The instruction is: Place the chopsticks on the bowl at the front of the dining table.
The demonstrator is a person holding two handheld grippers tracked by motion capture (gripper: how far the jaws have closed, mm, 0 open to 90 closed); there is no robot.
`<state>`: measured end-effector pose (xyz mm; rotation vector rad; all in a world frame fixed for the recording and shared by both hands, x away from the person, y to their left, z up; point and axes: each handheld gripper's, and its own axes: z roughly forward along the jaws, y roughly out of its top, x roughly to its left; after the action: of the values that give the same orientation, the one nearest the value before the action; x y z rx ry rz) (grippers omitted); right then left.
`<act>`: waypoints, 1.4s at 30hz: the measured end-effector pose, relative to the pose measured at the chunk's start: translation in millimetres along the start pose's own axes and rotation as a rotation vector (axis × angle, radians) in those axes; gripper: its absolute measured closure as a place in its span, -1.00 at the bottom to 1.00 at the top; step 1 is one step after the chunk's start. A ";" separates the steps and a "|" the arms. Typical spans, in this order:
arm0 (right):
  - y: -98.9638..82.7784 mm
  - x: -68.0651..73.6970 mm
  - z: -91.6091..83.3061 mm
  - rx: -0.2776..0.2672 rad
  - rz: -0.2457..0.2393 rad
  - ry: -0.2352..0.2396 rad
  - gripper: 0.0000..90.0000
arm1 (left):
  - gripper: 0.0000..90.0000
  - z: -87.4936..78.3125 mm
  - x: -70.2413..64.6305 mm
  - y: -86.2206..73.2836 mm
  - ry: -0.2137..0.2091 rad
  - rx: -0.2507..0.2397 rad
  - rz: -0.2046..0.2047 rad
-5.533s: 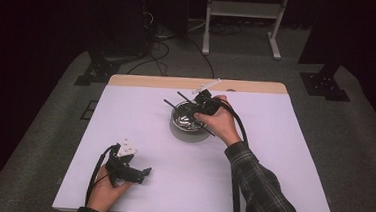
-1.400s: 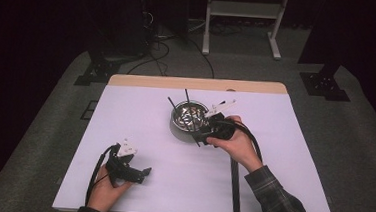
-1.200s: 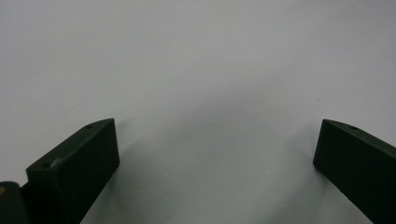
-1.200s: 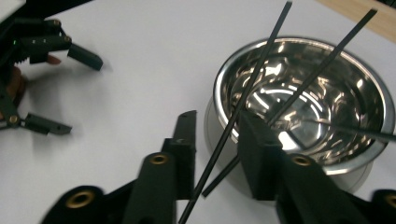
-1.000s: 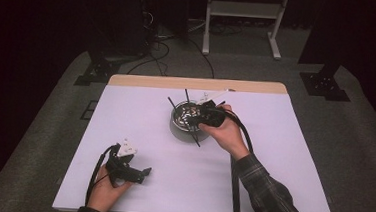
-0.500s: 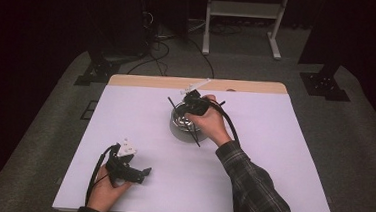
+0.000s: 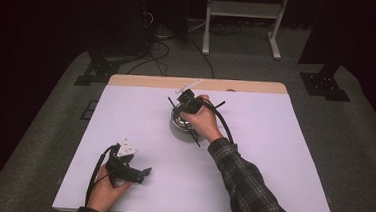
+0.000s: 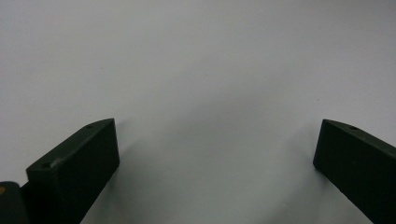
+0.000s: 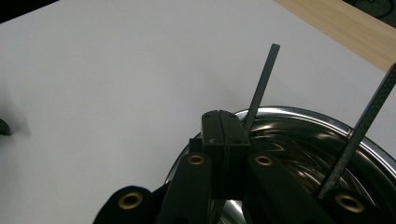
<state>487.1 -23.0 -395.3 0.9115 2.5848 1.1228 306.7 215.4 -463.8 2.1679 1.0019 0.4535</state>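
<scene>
A shiny metal bowl stands on the white table a little beyond its middle. My right gripper hangs over the bowl's far left part, and the hand covers much of the bowl. In the right gripper view the right gripper is shut, pads pressed flat together with nothing between them, above the bowl's rim. Two thin black rods rise beside the jaws; whether they belong to the gripper I cannot tell. My left gripper rests near the front left edge, where the left gripper is open over bare table.
The table's far edge is a strip of bare wood. A cable trails from the right gripper along the plaid sleeve. Beyond the table are dark floor, stand feet and a white frame.
The right hand has moved left and slightly away from me, from the bowl's right side to over the bowl, and sunk a little. The left hand has stayed put.
</scene>
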 end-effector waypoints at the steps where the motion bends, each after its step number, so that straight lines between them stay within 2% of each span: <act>1: -0.3 -0.6 0.5 0.003 0.000 -0.002 1.00 | -1.00 0.0 0.0 0.0 0.000 0.000 0.000; 8: -2.6 -6.1 3.0 0.016 0.009 -0.018 0.99 | -1.00 0.0 0.0 0.0 -0.001 0.000 0.000; 30: -5.6 -16.7 -1.9 0.020 0.028 -0.049 0.99 | -1.00 0.0 0.1 0.0 0.000 0.001 0.001; 42: -7.7 -23.4 -6.1 0.022 0.048 -0.082 0.99 | -1.00 0.0 0.1 0.0 0.000 0.001 0.001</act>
<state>499.7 -44.8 -398.3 1.0072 2.5273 1.0486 306.7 215.5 -463.8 2.1689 1.0015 0.4534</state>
